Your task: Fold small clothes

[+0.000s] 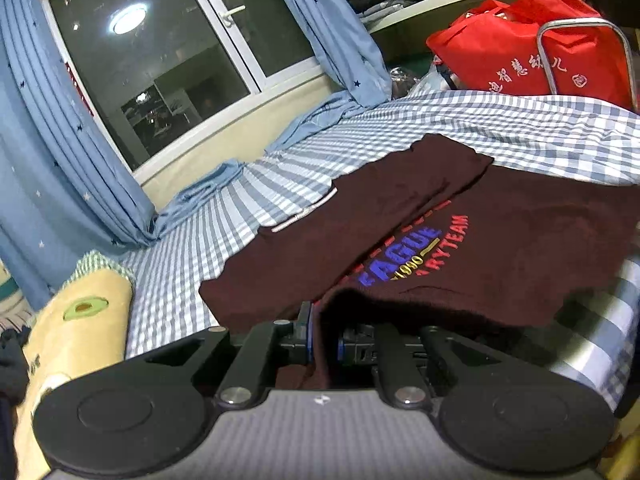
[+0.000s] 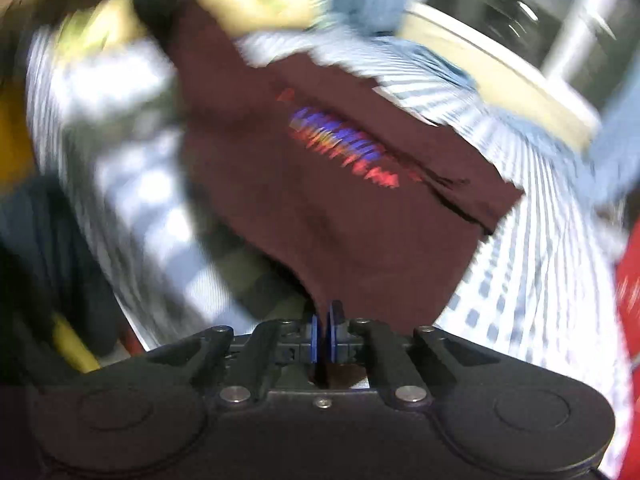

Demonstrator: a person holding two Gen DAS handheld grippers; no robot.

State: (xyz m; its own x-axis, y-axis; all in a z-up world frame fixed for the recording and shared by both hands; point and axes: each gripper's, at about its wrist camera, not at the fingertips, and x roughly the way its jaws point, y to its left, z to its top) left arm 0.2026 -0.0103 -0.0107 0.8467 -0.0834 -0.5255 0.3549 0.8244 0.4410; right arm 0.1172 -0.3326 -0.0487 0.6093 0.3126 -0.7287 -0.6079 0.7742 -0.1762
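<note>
Garment: one maroon T-shirt with blue, red and yellow lettering across the chest, spread on a bed under a blue-and-white checked sheet; one side already folded over, covering part of the lettering. Left gripper: fingers closed on the near hem of the shirt, cloth bunched between the blue pads and draped over them. Right gripper: fingers pressed together on a pinch of the shirt's edge, the fabric rising from them in a taut peak; this view heavily blurred. Surroundings, left wrist view: yellow pillow with an avocado print at the near left of the bed; blue star-print curtains either side of a dark window; red fabric bag with white characters beyond the far edge of the bed.
</note>
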